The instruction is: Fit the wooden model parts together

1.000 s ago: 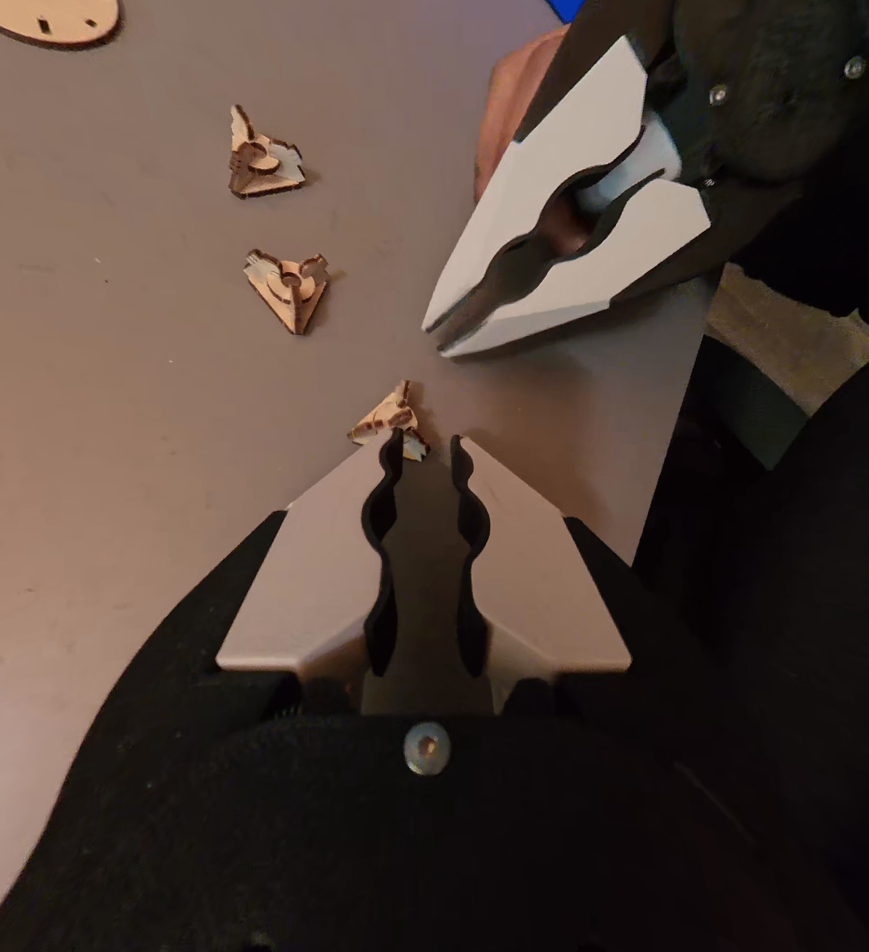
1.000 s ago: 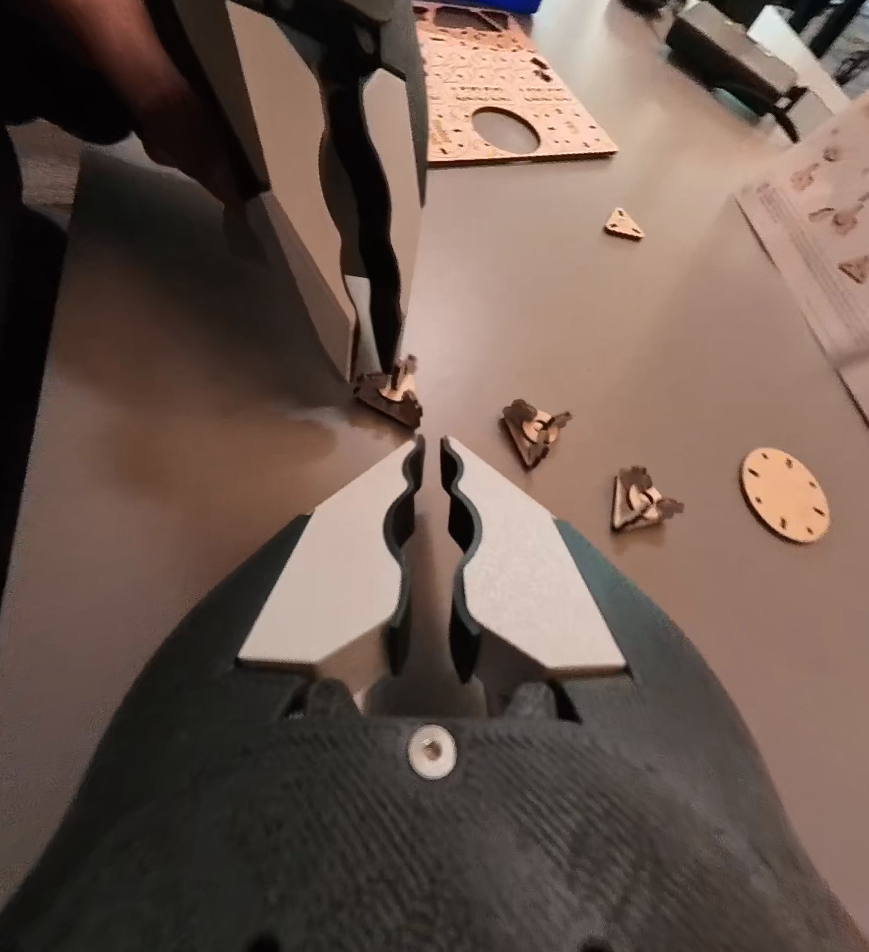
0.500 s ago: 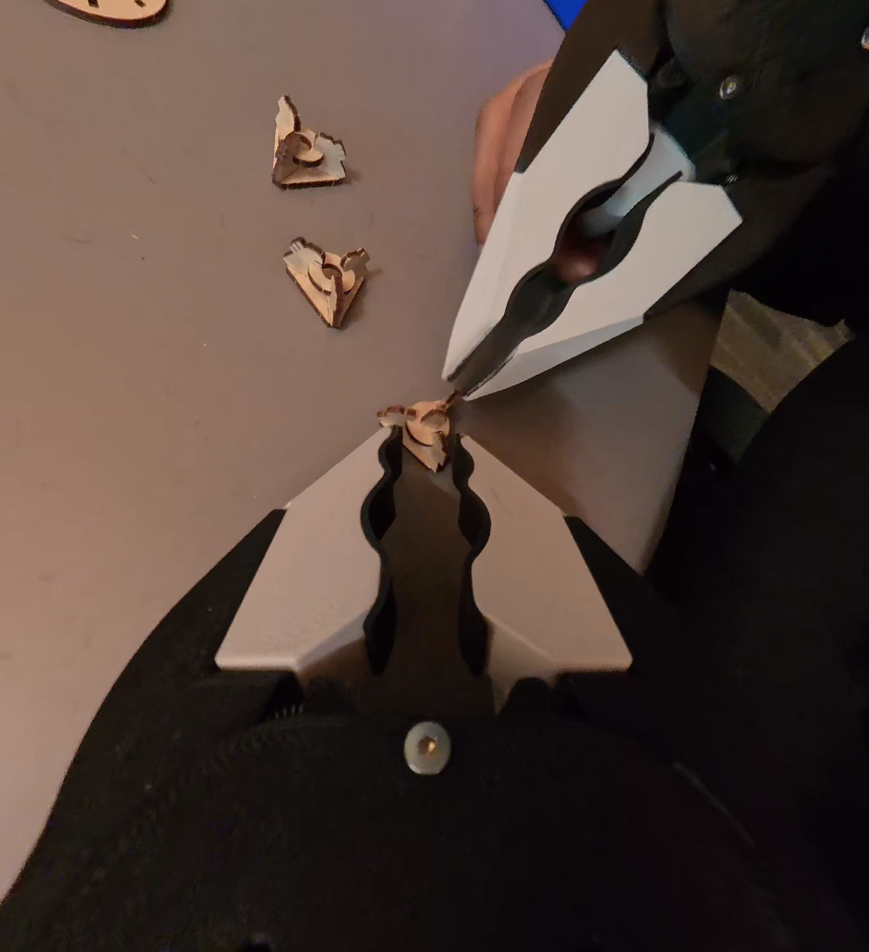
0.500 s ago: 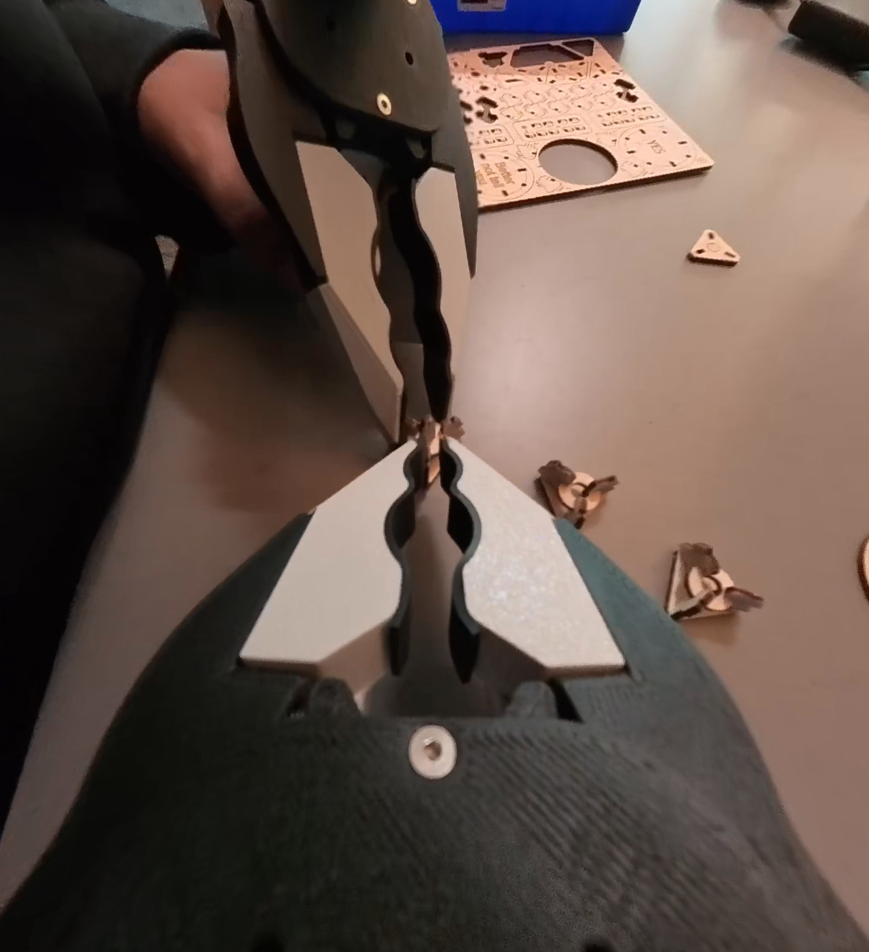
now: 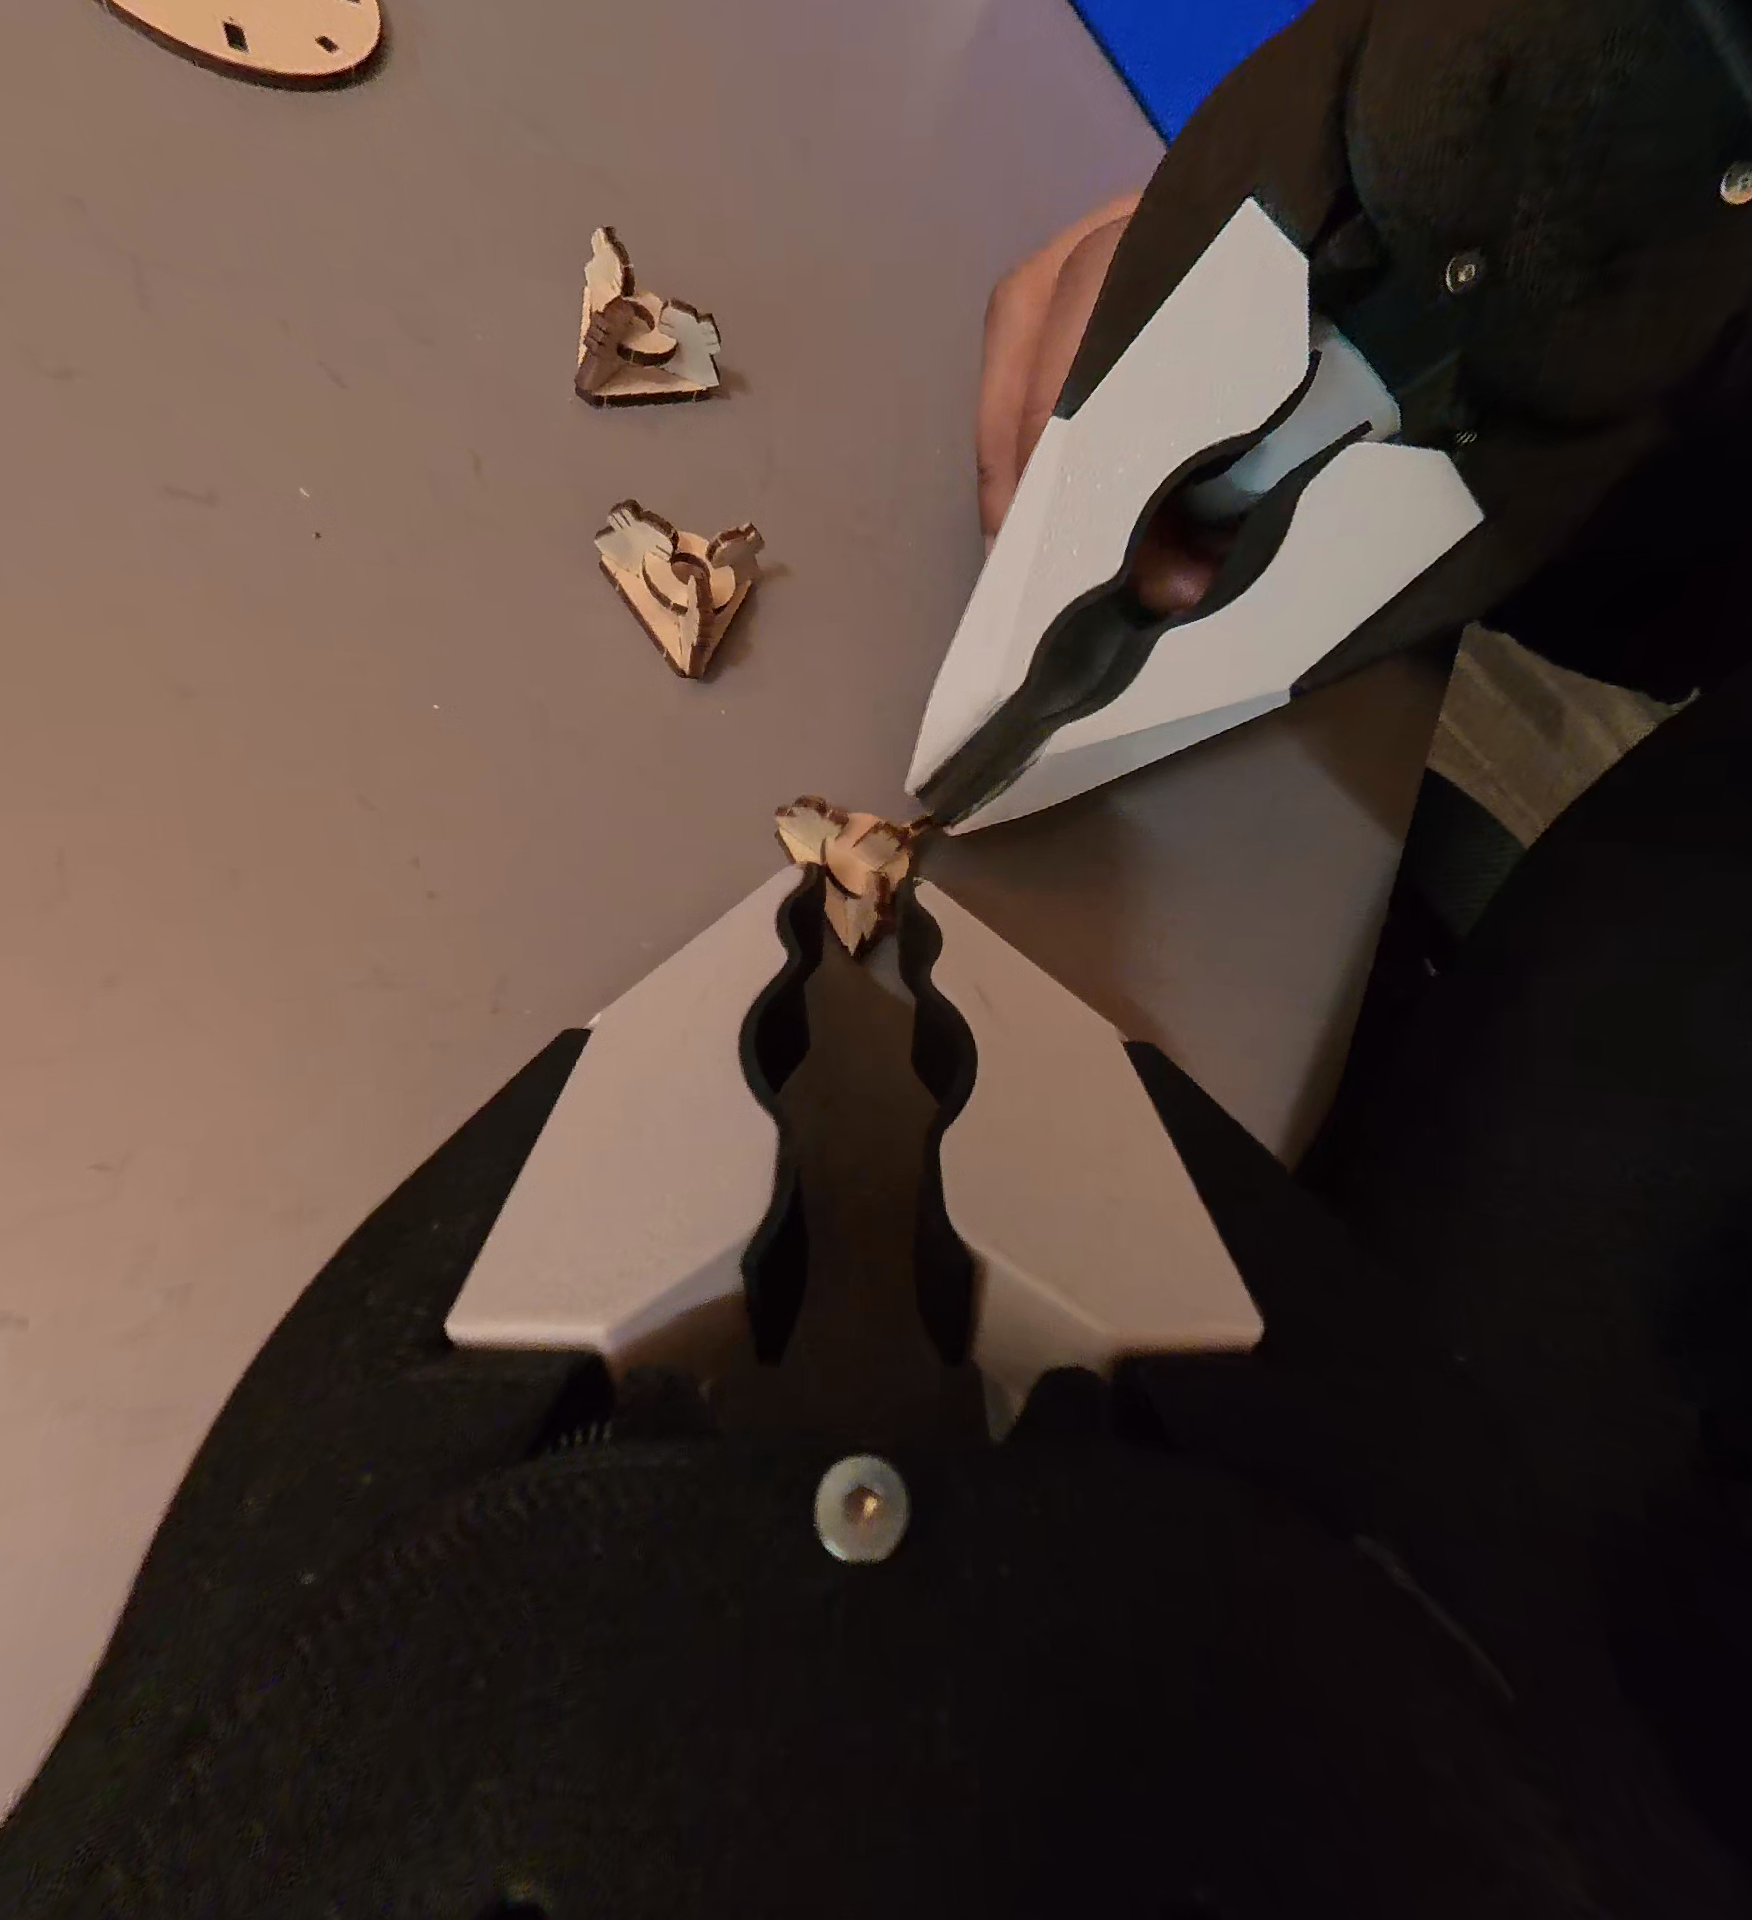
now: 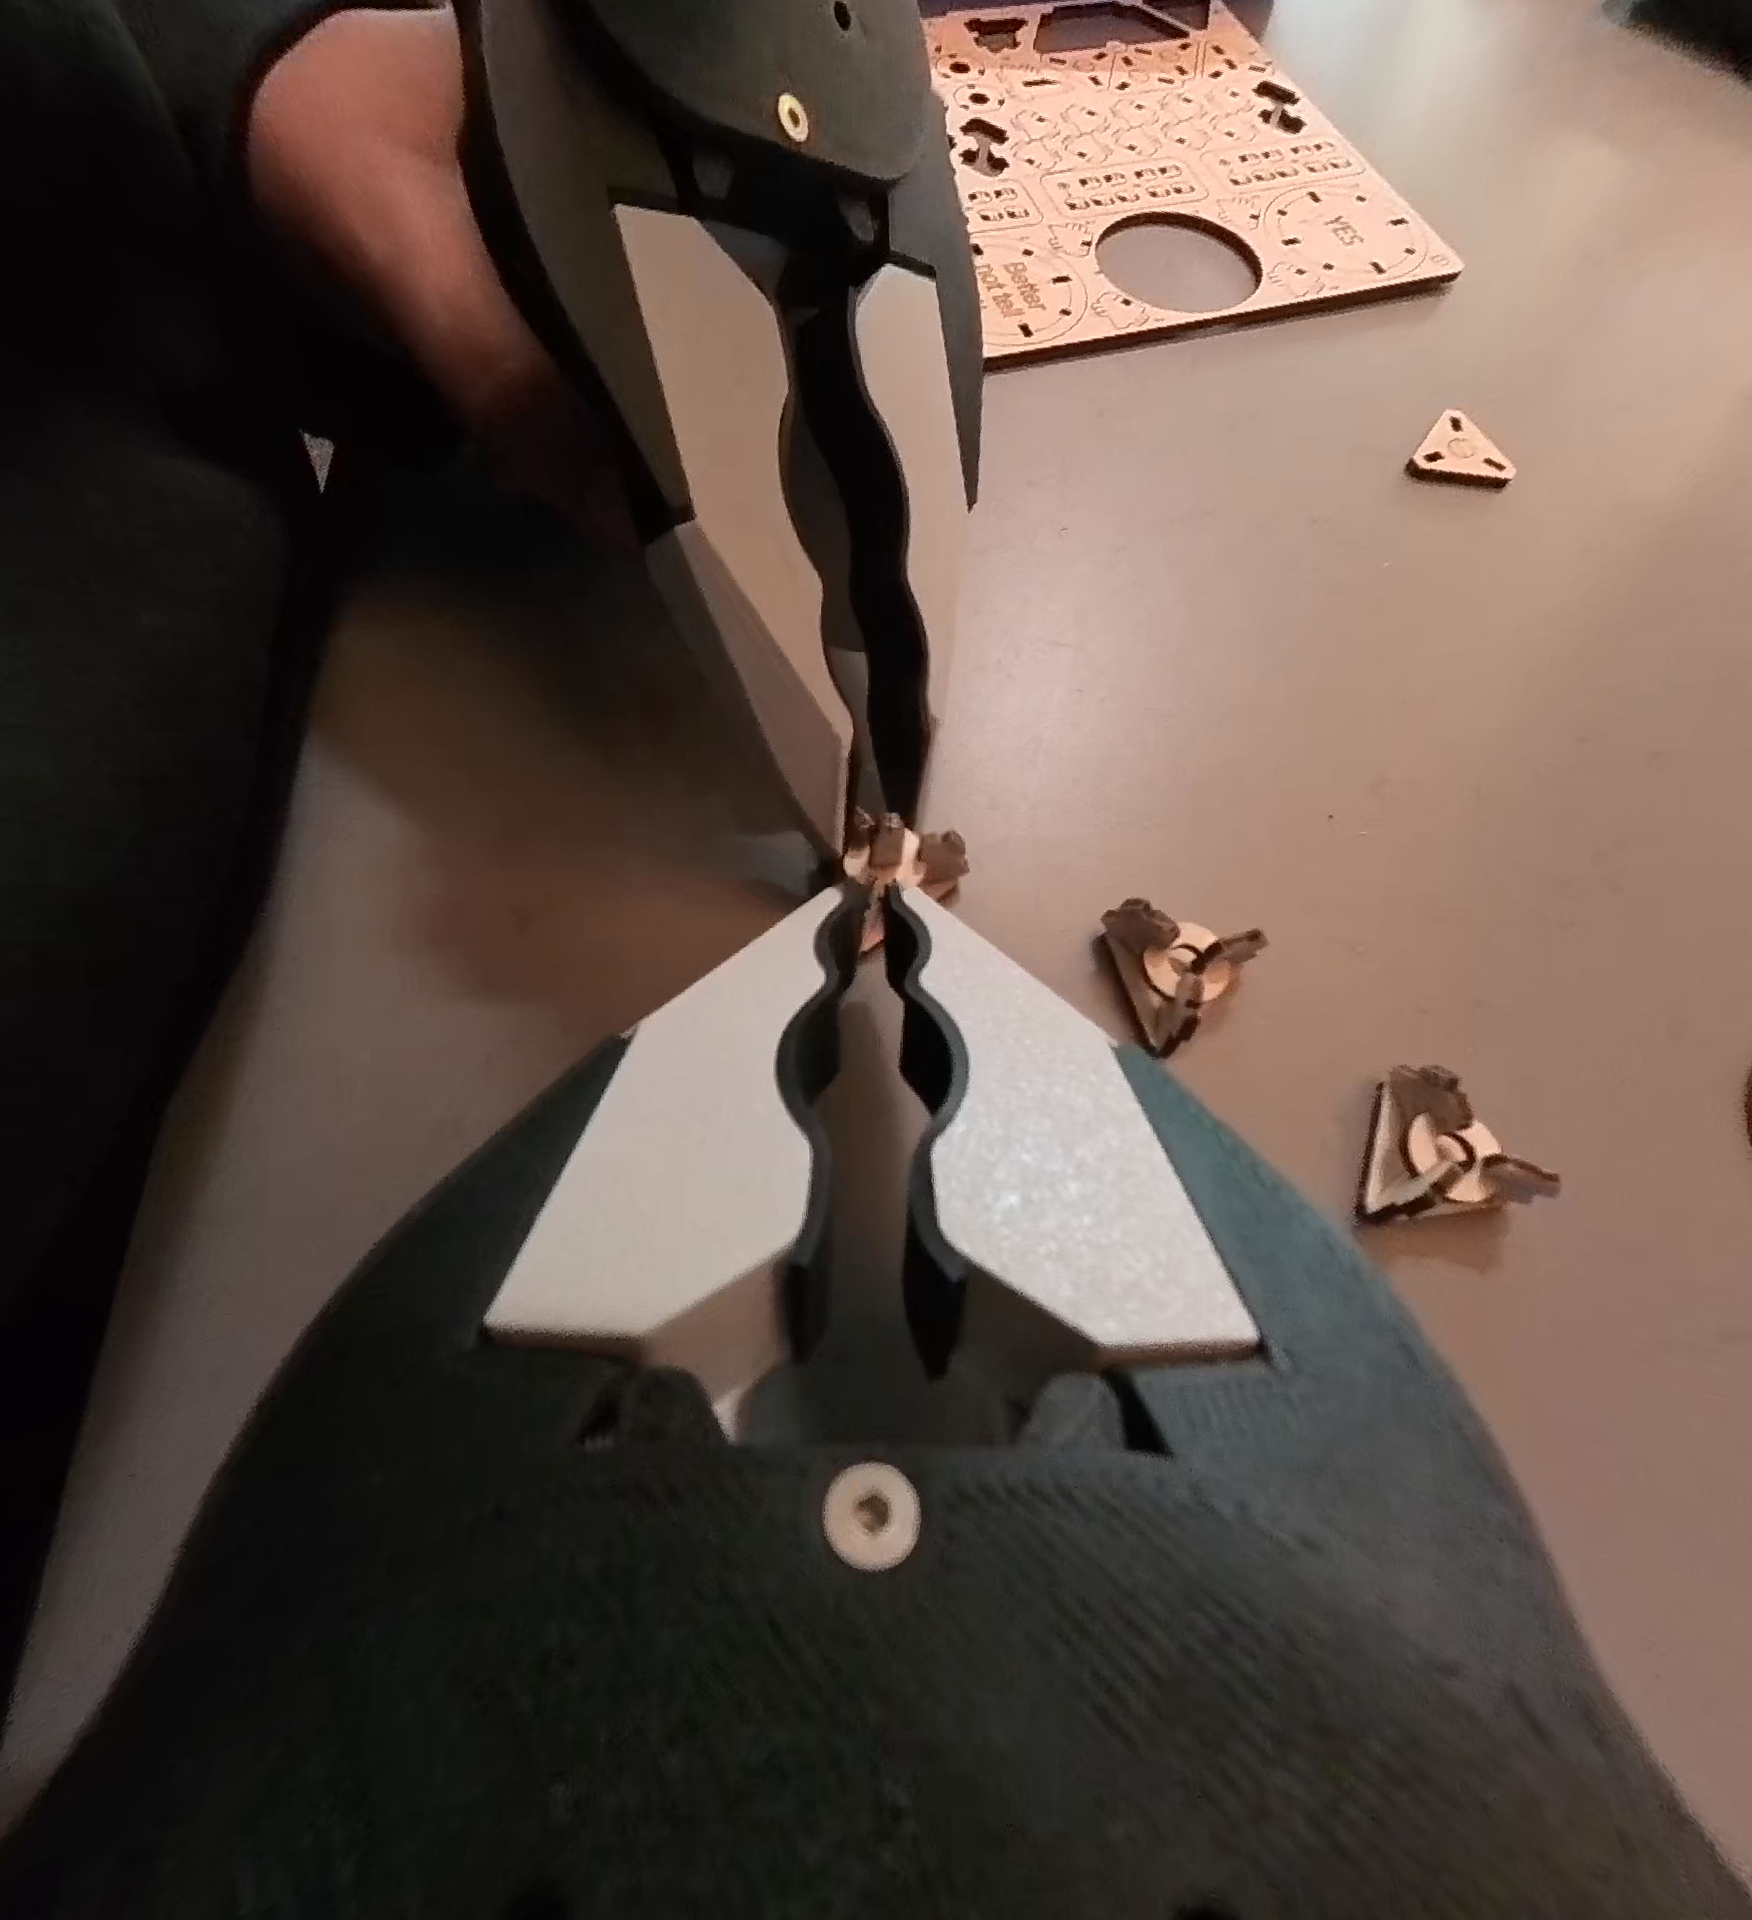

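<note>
Since a second ago both grippers have closed in on the same small wooden triangle assembly (image 5: 851, 862), which then lay on the grey table (image 5: 228, 935) just ahead of the left fingers. Now the left gripper (image 5: 856, 904) has narrowed onto its lower corner, both pads appearing to press the wood, while the right gripper (image 6: 877, 914), all but closed, pinches a thin tab at the piece's side (its tips show in the left wrist view meeting the wood). So the piece sits held between the two tools, near the table's edge. Counted: two more triangle assemblies (image 6: 1178, 971) (image 6: 1438, 1164) lie on the table, one flat triangle (image 6: 1459, 452), one round disc (image 5: 259, 31), one cut-out wooden sheet (image 6: 1215, 208).
</note>
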The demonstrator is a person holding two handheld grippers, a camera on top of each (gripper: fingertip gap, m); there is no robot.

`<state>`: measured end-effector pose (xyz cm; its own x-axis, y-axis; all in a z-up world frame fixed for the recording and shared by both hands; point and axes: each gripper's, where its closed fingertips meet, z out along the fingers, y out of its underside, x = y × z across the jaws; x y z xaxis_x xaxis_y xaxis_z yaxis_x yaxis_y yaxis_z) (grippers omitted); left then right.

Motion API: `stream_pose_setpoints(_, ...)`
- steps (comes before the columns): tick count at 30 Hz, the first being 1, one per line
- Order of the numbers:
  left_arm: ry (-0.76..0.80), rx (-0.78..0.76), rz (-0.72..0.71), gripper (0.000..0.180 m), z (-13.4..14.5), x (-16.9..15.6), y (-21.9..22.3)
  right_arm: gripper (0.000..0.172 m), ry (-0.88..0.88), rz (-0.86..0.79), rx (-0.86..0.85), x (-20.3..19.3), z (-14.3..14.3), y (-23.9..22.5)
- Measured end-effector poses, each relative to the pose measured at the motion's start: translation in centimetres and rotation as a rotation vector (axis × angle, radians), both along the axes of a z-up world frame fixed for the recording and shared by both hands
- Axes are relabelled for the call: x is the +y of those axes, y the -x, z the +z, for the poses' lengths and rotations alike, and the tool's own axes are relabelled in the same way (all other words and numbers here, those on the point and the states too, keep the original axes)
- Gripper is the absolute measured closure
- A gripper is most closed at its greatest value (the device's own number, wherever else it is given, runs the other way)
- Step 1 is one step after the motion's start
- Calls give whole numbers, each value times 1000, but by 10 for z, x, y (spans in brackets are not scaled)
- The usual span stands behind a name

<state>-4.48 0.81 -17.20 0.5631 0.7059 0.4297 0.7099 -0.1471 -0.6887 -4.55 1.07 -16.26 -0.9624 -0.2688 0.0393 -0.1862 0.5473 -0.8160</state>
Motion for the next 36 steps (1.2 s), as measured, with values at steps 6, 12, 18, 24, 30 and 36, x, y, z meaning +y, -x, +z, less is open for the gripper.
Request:
stream_pose_setpoints(6,2,0,4,162,0,0,0,170,-1,-22,1,0,0,0)
stream_pose_setpoints(12,-24,-11,13,162,1,2,3,172,3,-61,25,-1,-1,2)
stream_pose_setpoints(18,-20,-8,27,165,1,2,5,171,0,-97,7,-1,0,4)
stream_pose_setpoints(24,-41,-23,30,166,1,1,6,170,-11,-121,-39,0,0,3)
stream_pose_setpoints(30,-59,-36,32,167,1,2,6,169,-18,-165,-66,-1,-1,3)
stream_pose_setpoints(36,-68,-42,35,167,1,2,7,167,-25,-205,-60,-1,-3,1)
